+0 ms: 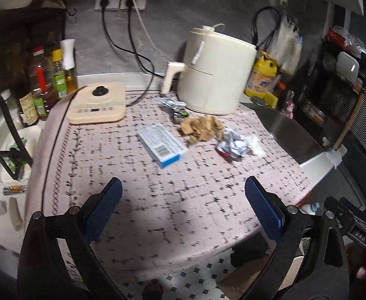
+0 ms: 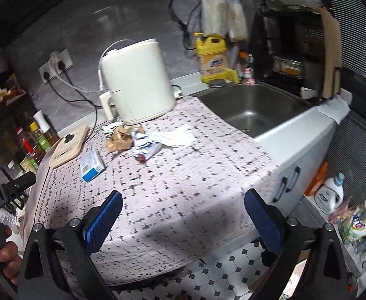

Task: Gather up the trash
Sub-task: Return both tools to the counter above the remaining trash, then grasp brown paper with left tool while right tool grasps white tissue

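Note:
Trash lies on the patterned tablecloth (image 1: 172, 200): a blue and white carton (image 1: 161, 145), a crumpled brown paper (image 1: 201, 127), a crumpled silver wrapper with a red end (image 1: 231, 145), a white tissue (image 1: 254, 145) and a foil scrap (image 1: 174, 106). My left gripper (image 1: 183, 187) is open and empty, above the cloth's near part, short of the trash. In the right wrist view the carton (image 2: 91, 165), brown paper (image 2: 117, 140), wrapper (image 2: 144, 147) and white paper (image 2: 177, 136) lie ahead. My right gripper (image 2: 183, 200) is open and empty above the cloth (image 2: 183, 187).
A cream air fryer (image 1: 215, 72) and a flat cream appliance (image 1: 97, 103) stand behind the trash, with cables to wall sockets. Bottles (image 1: 42, 80) stand at the left. A steel sink (image 2: 253, 110) lies to the right, with a yellow detergent jug (image 2: 214, 58) behind it. Tiled floor (image 2: 220, 275) lies below the table's front edge.

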A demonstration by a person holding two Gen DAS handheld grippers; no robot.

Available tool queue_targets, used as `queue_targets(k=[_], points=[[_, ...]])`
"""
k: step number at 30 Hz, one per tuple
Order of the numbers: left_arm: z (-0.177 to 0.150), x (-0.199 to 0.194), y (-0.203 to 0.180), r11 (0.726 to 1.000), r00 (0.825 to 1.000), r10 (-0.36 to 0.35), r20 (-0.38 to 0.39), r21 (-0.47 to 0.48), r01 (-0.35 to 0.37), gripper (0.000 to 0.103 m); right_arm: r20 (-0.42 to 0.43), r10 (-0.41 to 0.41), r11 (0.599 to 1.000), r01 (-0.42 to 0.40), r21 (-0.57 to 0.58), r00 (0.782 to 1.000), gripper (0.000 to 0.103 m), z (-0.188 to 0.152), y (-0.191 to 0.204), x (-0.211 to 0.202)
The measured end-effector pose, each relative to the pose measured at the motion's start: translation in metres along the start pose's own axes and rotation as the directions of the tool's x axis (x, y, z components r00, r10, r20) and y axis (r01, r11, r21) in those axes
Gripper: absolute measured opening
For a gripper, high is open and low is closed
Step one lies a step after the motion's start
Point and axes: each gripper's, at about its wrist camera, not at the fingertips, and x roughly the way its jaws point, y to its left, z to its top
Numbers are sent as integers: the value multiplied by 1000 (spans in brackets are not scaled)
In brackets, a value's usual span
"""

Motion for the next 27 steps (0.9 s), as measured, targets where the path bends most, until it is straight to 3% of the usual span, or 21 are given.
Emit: queue_targets(k=[8, 16, 20, 27], points=[[19, 10, 50, 1000, 1000, -10, 2, -16, 10, 97, -41, 52, 999, -51, 6, 998, 95, 14, 25, 39], [46, 49, 63, 997, 998, -63, -24, 32, 64, 97, -74, 54, 998, -51, 42, 996, 94, 31, 24, 84], [64, 73, 60, 988, 989, -146, -31, 49, 148, 97, -108, 36, 998, -30, 61, 994, 82, 41, 21, 107], [93, 127, 40, 956, 958, -276, -80, 77, 282, 95, -120, 29, 995, -17, 101, 992, 76, 51, 12, 131]])
